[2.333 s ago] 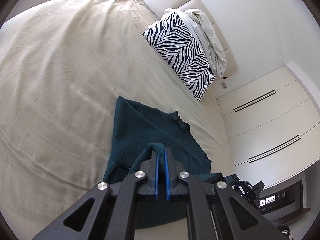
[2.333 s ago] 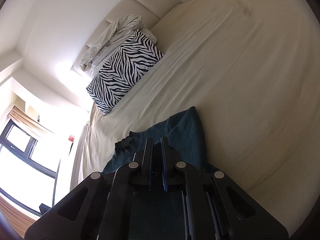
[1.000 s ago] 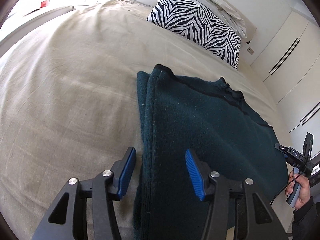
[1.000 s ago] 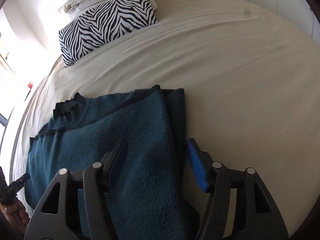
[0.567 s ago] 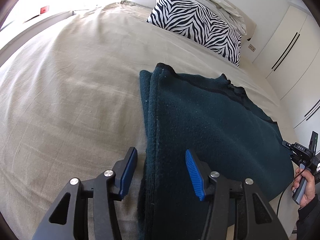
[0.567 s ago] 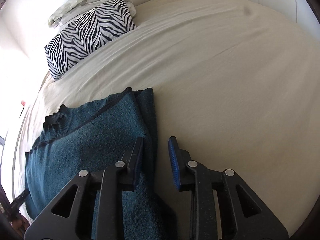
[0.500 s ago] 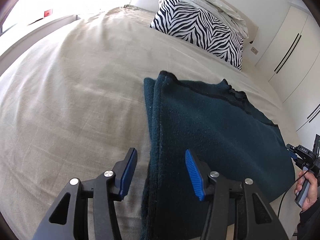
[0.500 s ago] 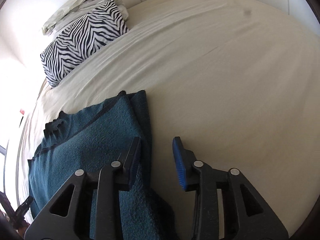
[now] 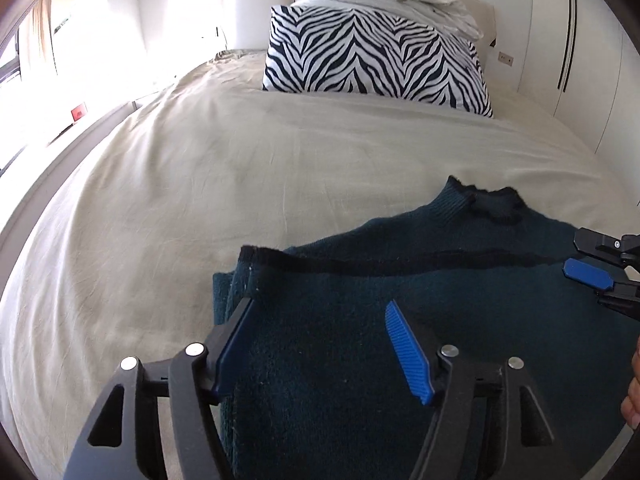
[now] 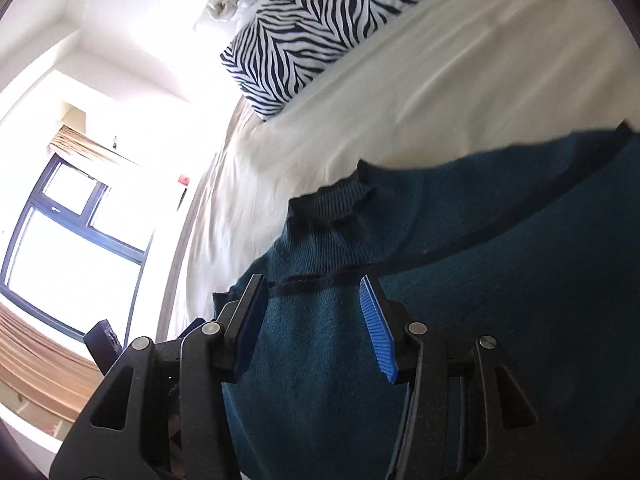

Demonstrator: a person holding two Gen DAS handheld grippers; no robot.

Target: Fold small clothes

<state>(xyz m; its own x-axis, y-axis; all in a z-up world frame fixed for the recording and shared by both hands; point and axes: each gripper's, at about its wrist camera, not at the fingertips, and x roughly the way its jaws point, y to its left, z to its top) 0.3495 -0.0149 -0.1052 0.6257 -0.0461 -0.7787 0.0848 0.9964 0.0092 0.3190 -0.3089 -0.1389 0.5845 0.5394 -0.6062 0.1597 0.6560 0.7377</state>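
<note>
Your left gripper (image 9: 320, 344) & right gripper (image 10: 310, 320) both hover w/ jaws opening, nothing pinched, over the teal sweater (image 9: 400, 360) lying folded near the bed (image 9: 160, 220)'s foot edge, long axis running left-right btw them, collar toward the headboard

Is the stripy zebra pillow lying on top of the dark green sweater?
No, the black-and-white zebra-striped pillow sits far up the bed, apart from the dark teal knitted sweater.
</note>
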